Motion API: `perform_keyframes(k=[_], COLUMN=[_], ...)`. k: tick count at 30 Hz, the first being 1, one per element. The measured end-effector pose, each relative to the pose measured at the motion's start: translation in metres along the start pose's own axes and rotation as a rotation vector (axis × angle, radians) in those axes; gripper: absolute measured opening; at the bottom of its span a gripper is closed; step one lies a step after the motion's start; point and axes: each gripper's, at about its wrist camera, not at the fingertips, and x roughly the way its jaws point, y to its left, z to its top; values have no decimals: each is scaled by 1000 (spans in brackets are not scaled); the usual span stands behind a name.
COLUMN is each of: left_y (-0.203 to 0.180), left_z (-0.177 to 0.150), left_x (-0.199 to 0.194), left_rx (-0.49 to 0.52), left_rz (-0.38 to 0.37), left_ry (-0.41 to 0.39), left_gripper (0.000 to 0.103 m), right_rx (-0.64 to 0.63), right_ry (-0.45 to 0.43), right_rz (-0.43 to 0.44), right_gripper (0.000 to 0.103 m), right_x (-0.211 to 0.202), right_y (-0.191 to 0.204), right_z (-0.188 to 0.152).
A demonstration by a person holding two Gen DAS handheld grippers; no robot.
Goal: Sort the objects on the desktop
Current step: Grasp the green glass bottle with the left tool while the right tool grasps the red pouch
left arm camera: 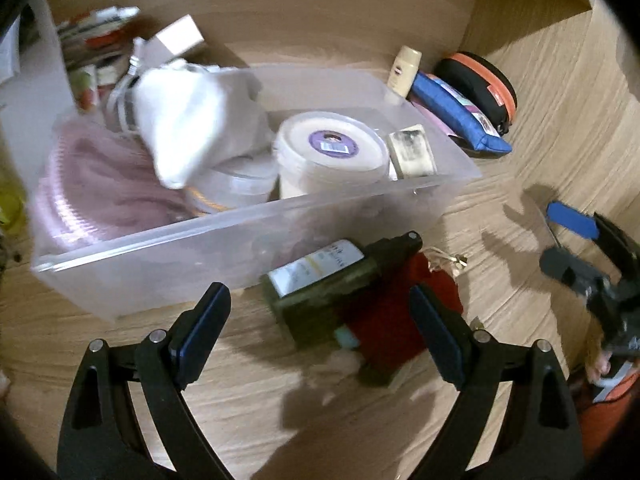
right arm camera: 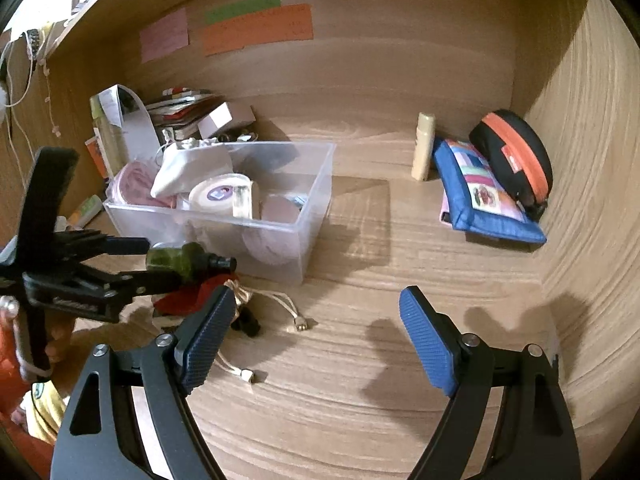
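Pretty warm, dim setup here: light wood-grain desk boxed in by matching wood panels, a back wall and a side wall on the right. Pink, green and orange paper notes are stuck up on the back panel.

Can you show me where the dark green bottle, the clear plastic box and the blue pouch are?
dark green bottle [left arm camera: 320,292], left wrist view, on its body beside the label.
clear plastic box [right arm camera: 316,184], right wrist view, on its right wall.
blue pouch [right arm camera: 480,196], right wrist view, on its patchwork front.
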Motion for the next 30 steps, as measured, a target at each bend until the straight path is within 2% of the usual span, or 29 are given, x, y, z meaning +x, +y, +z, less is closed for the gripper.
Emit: perform_keyframes(k=[3, 4, 5, 6, 7, 10, 20, 26, 27, 29, 30], left_y=[-1, -1, -1, -1, -1, 5, 32, 50, 52, 56, 57], left_z=[2, 2, 2, 1, 1, -1, -19, -27, -28, -30, -30], left_x=[10, 12, 14, 14, 15, 12, -34, -48, -49, -53, -54], left_rx=[-8, -13, -16, -13, -10, -33, -46, -73, -79, -89, -92], left_rz=[-57, -75, -91, -94, -93, -106, -6, 18, 18, 12, 10], left_ry=[29, 33, 36, 38, 43, 28, -96, -121, -124, -132, -136], left_gripper=[91, 87, 82, 68, 64, 64, 64, 64, 64, 64, 64], right_rx=[-4, -10, -14, -20, -26, -41, -81, -120, -123, -150, -147], right_ry=[33, 48, 56, 65, 74, 94, 147, 181, 175, 167, 175], right_rz=[24, 30, 33, 41, 49, 77, 181, 174, 183, 179, 188], right_gripper=[82, 82, 82, 82, 82, 82, 82, 81, 73, 47, 26], right_x=[6, 10, 12, 15, 18, 25, 51, 76, 75, 73, 74], right_y=[2, 5, 7, 9, 12, 21, 53, 72, 73, 76, 75], right_z=[-4, -5, -6, -6, -7, -7, 3, 4, 4, 4, 5])
